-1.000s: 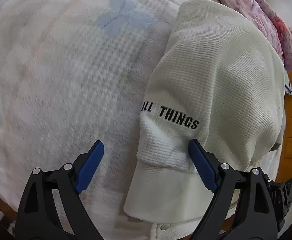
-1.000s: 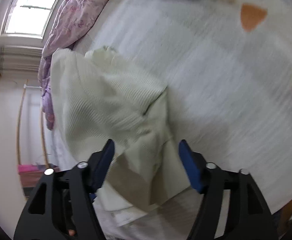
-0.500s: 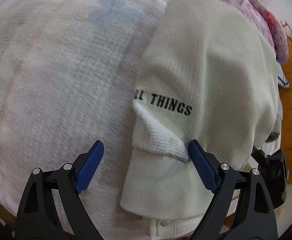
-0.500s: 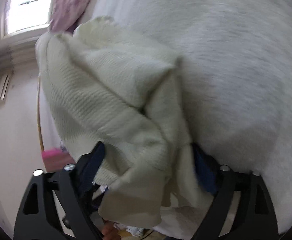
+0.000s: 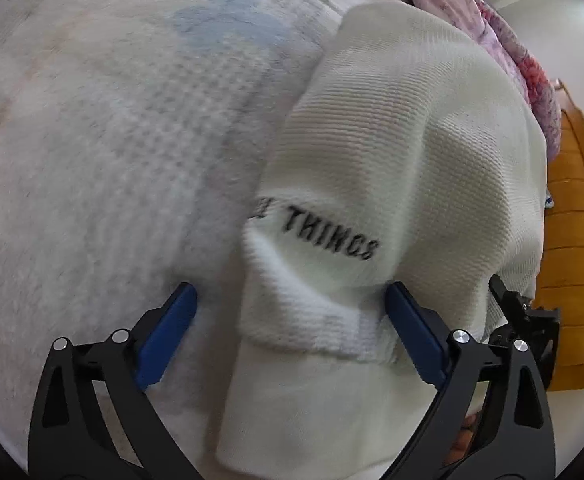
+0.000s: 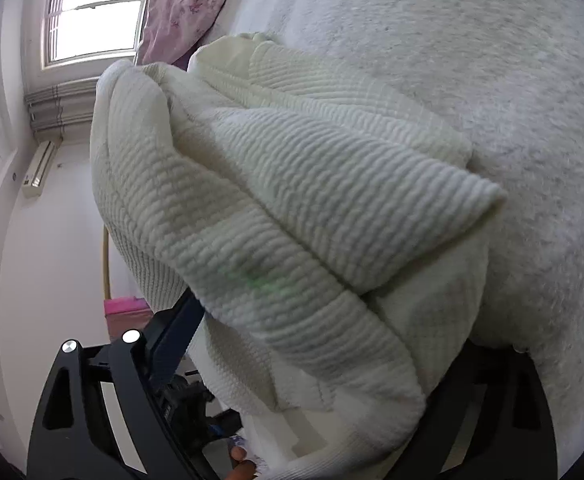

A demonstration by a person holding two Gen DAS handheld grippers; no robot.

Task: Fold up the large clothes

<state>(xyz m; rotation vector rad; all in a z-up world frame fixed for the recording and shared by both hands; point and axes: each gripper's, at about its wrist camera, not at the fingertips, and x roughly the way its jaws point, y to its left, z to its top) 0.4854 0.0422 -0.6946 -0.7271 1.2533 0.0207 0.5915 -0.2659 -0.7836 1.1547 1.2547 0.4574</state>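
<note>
The word "THINGS" is printed in black capitals on the cream waffle-knit garment (image 5: 391, 152); the letters before it are folded under and blurred, so unreadable.

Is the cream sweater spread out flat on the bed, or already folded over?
Folded over. The cream sweater lies doubled into layers on the white blanket, a ribbed fold stacked on top.

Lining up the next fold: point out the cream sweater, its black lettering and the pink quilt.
cream sweater (image 5: 431, 152): left wrist view, on the ribbed upper panel.
black lettering (image 5: 331, 236): left wrist view, mid-word on THINGS.
pink quilt (image 6: 188, 4): right wrist view, on its floral face by the window.
</note>
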